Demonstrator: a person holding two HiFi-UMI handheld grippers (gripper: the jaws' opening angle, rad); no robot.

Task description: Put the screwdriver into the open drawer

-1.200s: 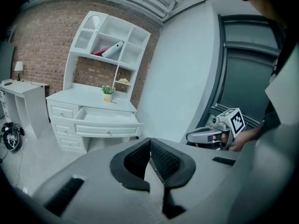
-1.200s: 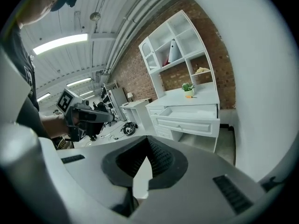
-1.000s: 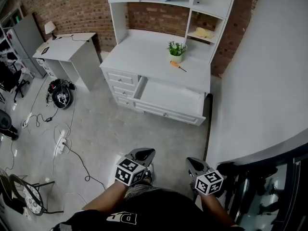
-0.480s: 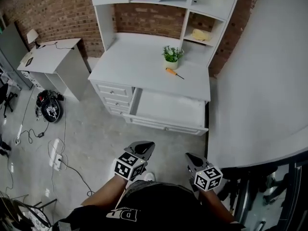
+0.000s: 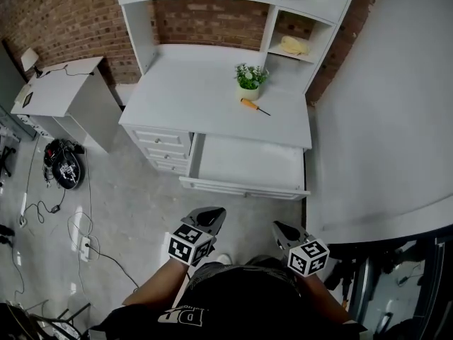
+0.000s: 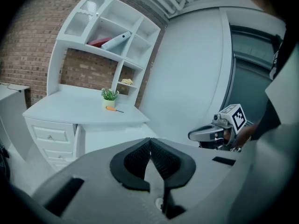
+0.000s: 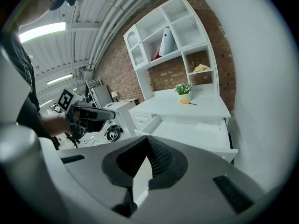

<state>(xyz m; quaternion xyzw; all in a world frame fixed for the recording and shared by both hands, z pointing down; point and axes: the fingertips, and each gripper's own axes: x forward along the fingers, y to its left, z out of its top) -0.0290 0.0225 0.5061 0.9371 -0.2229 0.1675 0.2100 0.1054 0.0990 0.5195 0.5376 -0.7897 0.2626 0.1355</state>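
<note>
Overhead and two low views of desk

No word, brand or number could be read with certainty.

- Nearest to text: white block print on the person's black shirt, at the lower edge of the head view. It was cut off by the frame; perhaps two letters, not legible.
- Coded signs only: black-and-white square markers on the left cube of the left gripper and on the right cube of the right gripper. These were block patterns, without letters or digits.
- The same kind of marker showed on the right cube in the left gripper view, and on the left cube in the right gripper view; again nothing readable.
</note>
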